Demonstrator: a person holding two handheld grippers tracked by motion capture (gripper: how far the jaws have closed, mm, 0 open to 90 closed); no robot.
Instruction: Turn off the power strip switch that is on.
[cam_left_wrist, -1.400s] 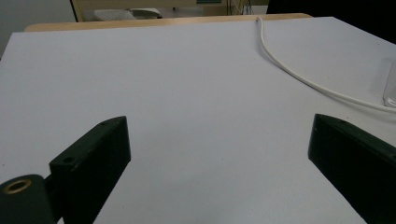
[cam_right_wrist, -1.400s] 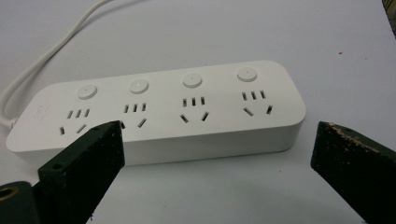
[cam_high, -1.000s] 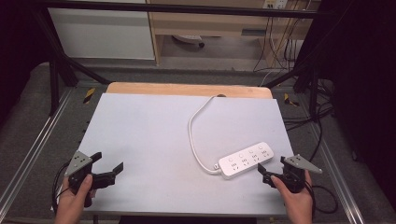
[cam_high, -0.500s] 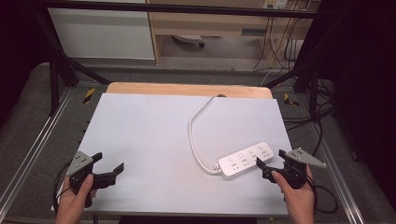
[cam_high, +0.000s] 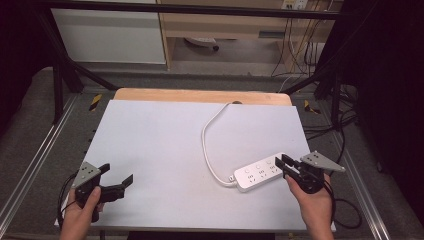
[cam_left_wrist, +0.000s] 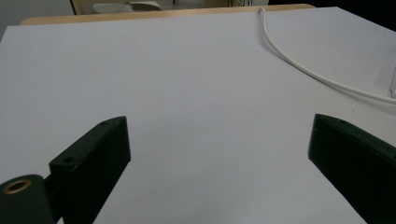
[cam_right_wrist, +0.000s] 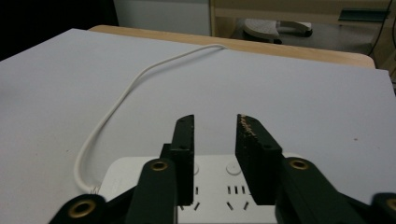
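At the near right of the desk (cam_high: 150, 130), the right claw (cam_right_wrist: 215, 140) hovers over a white power strip (cam_high: 260, 172).

Its jaws have just been closing and stand narrowly apart with nothing between them, just above the strip's sockets; no grip is made yet, so any handling of the strip appears barely begun. The strip's cord (cam_high: 210, 135) curves away toward the desk's far edge. The right hand (cam_high: 315, 205) reaches in from behind the strip. Well left of the strip, the left claw (cam_left_wrist: 219, 144) waits wide open and empty.
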